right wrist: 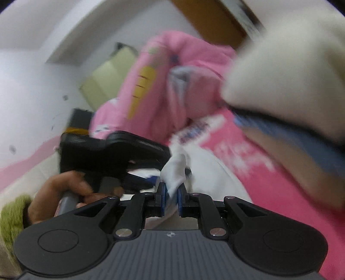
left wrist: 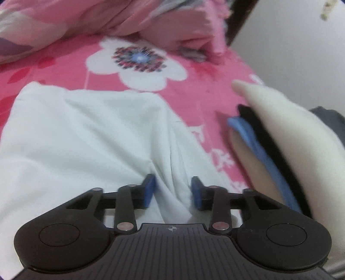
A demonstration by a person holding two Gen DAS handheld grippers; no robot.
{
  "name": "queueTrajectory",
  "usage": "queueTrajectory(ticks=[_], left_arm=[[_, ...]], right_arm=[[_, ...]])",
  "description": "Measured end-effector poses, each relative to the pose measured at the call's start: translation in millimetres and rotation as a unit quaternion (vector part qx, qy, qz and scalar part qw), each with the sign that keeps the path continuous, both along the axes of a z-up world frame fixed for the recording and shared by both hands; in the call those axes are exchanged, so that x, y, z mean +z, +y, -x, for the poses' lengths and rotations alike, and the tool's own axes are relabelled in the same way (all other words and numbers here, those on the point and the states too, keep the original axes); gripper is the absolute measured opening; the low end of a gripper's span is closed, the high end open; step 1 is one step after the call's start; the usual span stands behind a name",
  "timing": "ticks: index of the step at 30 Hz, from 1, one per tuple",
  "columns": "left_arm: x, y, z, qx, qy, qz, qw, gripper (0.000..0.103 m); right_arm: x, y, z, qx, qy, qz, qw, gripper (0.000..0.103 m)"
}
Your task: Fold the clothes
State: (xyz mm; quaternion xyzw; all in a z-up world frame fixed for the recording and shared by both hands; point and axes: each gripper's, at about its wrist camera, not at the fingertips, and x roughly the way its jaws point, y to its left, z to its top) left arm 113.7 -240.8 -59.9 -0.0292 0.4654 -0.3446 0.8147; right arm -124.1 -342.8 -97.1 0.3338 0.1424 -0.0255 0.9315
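The white cloth [left wrist: 86, 140] lies on the pink flower bed sheet [left wrist: 194, 86], filling the left wrist view from 9 o'clock to the middle. The left gripper [left wrist: 173, 191] is spread wide with a fold of the cloth between its blue pads [left wrist: 149, 189], and the right gripper [right wrist: 171, 195] pinches a corner of the same white cloth. A stack of folded clothes [left wrist: 280, 129] sits at 3 o'clock, a pink blanket [left wrist: 97, 19] is bunched at 12 o'clock, and a hand [right wrist: 62, 191] in a green sleeve [right wrist: 11, 213] holds the left gripper at 8 o'clock in the right wrist view.
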Motion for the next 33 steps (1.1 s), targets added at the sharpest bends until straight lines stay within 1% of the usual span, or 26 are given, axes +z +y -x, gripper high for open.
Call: queueTrajectory(ticks=[1,2,4,5,7,8,9,11,12,13,14,15,16,18,19,20,21,22,23,26,28,29,31,32,33], left_arm=[[4,6,1,-0.010,0.007,0.017,0.9998,0.045],[10,21,6,-0.019,0.020,0.044,0.9986,0.047],[23,48,13,-0.024,0.027,0.088,0.9955,0.048],[32,64,18,-0.024,0.016,0.102,0.9944,0.049],[47,100,35,-0.025,-0.022,0.108,0.9936,0.054],[55,118,43,-0.025,-0.041,0.110,0.9927,0.055],[54,131,52,-0.024,-0.056,0.095,0.9936,0.056],[52,157,71,-0.021,-0.086,0.062,0.9942,0.056],[50,169,80,-0.020,-0.101,0.045,0.9937,0.057],[49,182,89,-0.019,-0.115,0.029,0.9928,0.057],[48,195,98,-0.017,-0.130,0.012,0.9913,0.057],[42,205,106,-0.012,-0.136,-0.001,0.9906,0.057],[35,208,108,-0.007,-0.134,-0.006,0.9909,0.057],[21,221,115,0.003,-0.114,0.000,0.9934,0.057],[15,219,113,0.005,-0.110,0.000,0.9940,0.057],[11,218,114,0.006,-0.112,-0.002,0.9937,0.057],[7,215,117,0.006,-0.120,-0.008,0.9928,0.057],[3,212,119,0.007,-0.128,-0.014,0.9917,0.057],[0,210,120,0.008,-0.135,-0.018,0.9907,0.056],[-5,202,119,0.014,-0.151,-0.030,0.9879,0.056],[-8,199,115,0.015,-0.154,-0.028,0.9876,0.051],[-8,198,117,0.015,-0.159,-0.028,0.9868,0.047],[-8,195,120,0.016,-0.169,-0.027,0.9850,0.042],[-8,194,121,0.016,-0.175,-0.027,0.9841,0.037],[-8,192,123,0.016,-0.180,-0.027,0.9832,0.028]], right_arm=[[-7,-6,4,-0.001,0.004,-0.023,1.000,0.013],[-13,-12,7,-0.002,0.007,-0.046,0.999,0.012],[-21,-21,10,-0.001,0.007,-0.082,0.997,0.012],[-24,-24,10,0.001,0.006,-0.097,0.995,0.013],[-27,-30,9,0.007,-0.001,-0.127,0.992,0.013],[-28,-33,8,0.011,-0.004,-0.141,0.990,0.015],[-28,-36,7,0.014,-0.005,-0.155,0.988,0.016],[-27,-41,3,0.019,-0.001,-0.174,0.985,0.025],[-26,-43,1,0.021,0.001,-0.181,0.983,0.026],[-25,-45,-2,0.022,0.004,-0.188,0.982,0.029],[-24,-47,-4,0.025,0.006,-0.193,0.981,0.036],[-22,-46,-6,0.029,0.009,-0.194,0.981,0.043],[-19,-45,-8,0.034,0.013,-0.192,0.981,0.044],[-13,-43,-15,0.046,0.028,-0.180,0.982,0.044],[-11,-40,-20,0.054,0.042,-0.169,0.983,0.044],[-9,-37,-28,0.060,0.056,-0.158,0.984,0.039],[-7,-33,-36,0.060,0.072,-0.145,0.985,0.020],[-4,-29,-39,0.056,0.082,-0.132,0.986,0.015],[3,-27,-39,0.053,0.080,-0.118,0.988,0.014],[25,-24,-25,0.036,0.047,-0.090,0.994,0.012],[35,-27,-15,0.021,0.034,-0.079,0.996,0.012],[31,-29,-13,0.013,0.043,-0.078,0.996,0.012],[14,-34,-11,-0.002,0.073,-0.085,0.994,0.012],[6,-36,-12,-0.008,0.083,-0.090,0.992,0.011],[3,-37,-11,-0.011,0.086,-0.097,0.991,0.011]])
